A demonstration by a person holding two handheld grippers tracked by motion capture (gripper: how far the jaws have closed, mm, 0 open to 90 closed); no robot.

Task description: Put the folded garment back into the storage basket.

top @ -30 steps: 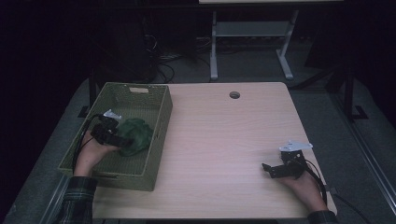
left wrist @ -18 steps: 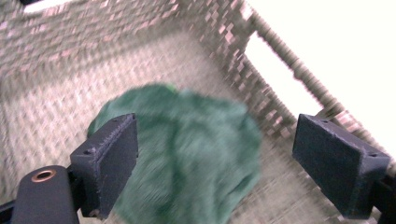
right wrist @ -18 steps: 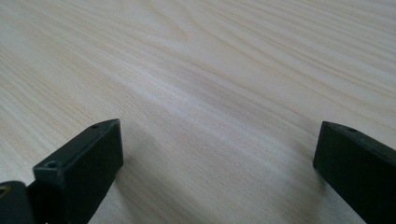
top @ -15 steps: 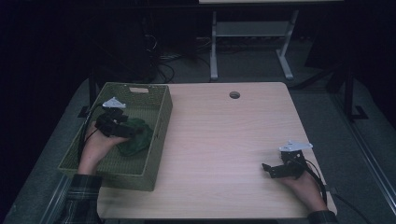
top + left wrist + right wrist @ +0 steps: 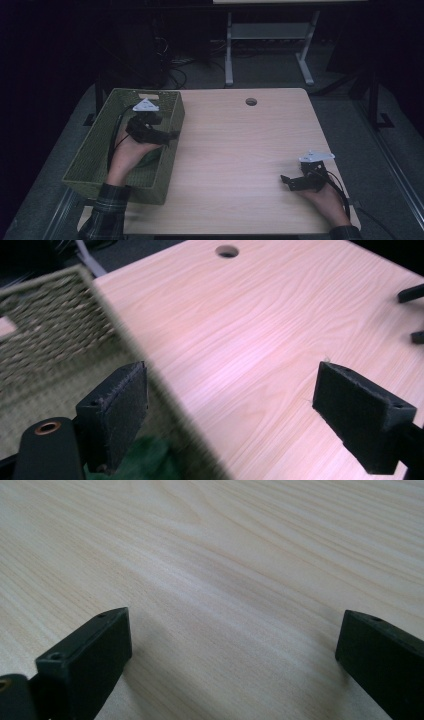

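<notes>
Green cloth (image 5: 150, 457) in the basket (image 5: 95, 155) looks soft and light; I'd pinch a bunched fold. Left gripper (image 5: 230, 410) and right gripper (image 5: 235, 655) both gape empty.

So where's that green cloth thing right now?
In the high view the green cloth lies inside the woven basket at the table's left, just under the left hand-held gripper, whose jaws are open.

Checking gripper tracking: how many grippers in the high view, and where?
2. The left gripper is over the green basket at the table's left, jaws open. The right gripper is near the table's front right corner, jaws open, holding nothing.
</notes>
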